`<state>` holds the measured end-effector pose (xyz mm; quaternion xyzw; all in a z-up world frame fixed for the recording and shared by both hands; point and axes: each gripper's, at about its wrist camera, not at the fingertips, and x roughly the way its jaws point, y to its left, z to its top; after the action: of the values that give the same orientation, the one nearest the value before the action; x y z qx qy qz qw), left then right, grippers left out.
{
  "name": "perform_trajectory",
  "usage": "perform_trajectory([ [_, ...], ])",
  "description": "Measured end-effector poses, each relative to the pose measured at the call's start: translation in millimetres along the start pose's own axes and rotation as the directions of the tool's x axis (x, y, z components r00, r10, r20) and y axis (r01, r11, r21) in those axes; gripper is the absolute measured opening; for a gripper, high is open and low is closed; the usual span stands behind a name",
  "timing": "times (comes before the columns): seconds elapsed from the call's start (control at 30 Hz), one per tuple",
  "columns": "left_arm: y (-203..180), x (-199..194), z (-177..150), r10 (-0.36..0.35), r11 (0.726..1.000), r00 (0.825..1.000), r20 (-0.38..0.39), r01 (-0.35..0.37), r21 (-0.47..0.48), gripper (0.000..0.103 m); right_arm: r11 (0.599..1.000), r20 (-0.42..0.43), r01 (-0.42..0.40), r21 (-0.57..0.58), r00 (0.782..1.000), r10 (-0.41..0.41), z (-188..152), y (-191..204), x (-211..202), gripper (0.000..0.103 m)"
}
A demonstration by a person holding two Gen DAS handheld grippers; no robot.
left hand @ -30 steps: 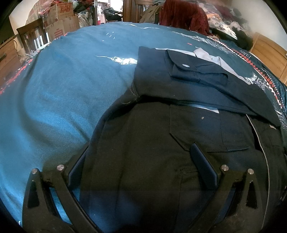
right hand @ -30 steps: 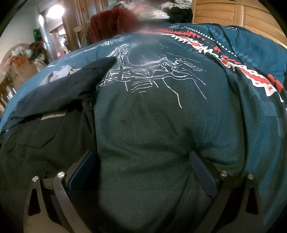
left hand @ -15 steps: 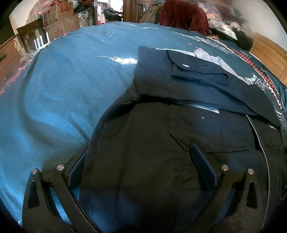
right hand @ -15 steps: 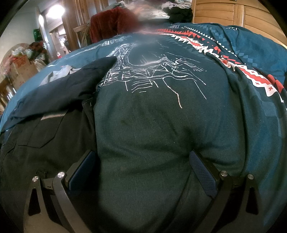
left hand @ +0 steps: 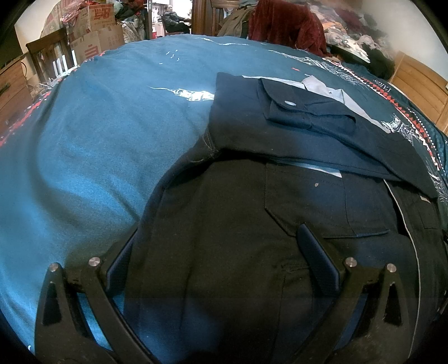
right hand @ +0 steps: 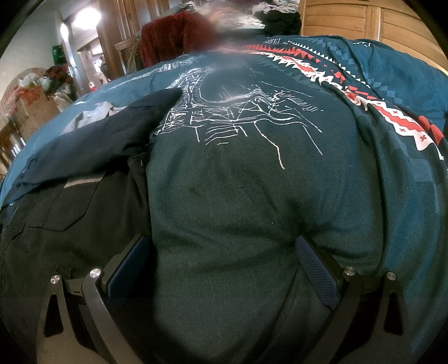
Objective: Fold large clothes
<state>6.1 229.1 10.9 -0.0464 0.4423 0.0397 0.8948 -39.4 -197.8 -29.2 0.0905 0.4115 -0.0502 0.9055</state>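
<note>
A dark navy work jacket (left hand: 252, 212) lies flat on a teal bedspread (left hand: 98, 134), one sleeve with a buttoned cuff (left hand: 291, 103) folded across its upper part and a grey collar (left hand: 322, 86) at the far end. My left gripper (left hand: 215, 252) is open, its jaws straddling the jacket's left lower edge, the left pad on the bedspread side. In the right wrist view the jacket (right hand: 70, 201) occupies the left side. My right gripper (right hand: 221, 260) is open over the bedspread (right hand: 252, 182), its left pad at the jacket's right edge.
The bedspread carries a white line print (right hand: 224, 112) and a red and white border (right hand: 364, 98). Cardboard boxes (left hand: 95, 36) and a wooden chair (left hand: 47, 56) stand beyond the far left; a dark red garment (left hand: 282, 25) and a clothes pile lie behind. A wooden headboard (right hand: 364, 19) is at the right.
</note>
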Motion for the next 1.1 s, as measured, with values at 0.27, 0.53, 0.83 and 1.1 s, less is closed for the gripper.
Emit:
perform_trajectory([
  [0.27, -1, 0, 0, -0.001, 1.000, 1.000, 0.000, 0.001, 0.001, 0.103, 1.000, 0.000, 0.000, 0.000, 1.000, 0.000, 0, 0, 0, 0.103],
  [0.53, -1, 0, 0, -0.001, 1.000, 1.000, 0.000, 0.001, 0.001, 0.103, 1.000, -0.001, -0.002, 0.001, 1.000, 0.002, 0, 0, 0, 0.103],
  [0.83, -1, 0, 1, -0.001, 1.000, 1.000, -0.002, 0.001, 0.001, 0.103, 1.000, -0.013, 0.017, -0.015, 1.000, -0.017, 1, 4, -1, 0.103],
  [1.1, 20, -37, 5, -0.115, 0.989, 0.993, 0.004, 0.115, -0.094, 0.103, 0.998, -0.103, -0.012, -0.058, 0.995, 0.006, 2, 15, -26, 0.101],
])
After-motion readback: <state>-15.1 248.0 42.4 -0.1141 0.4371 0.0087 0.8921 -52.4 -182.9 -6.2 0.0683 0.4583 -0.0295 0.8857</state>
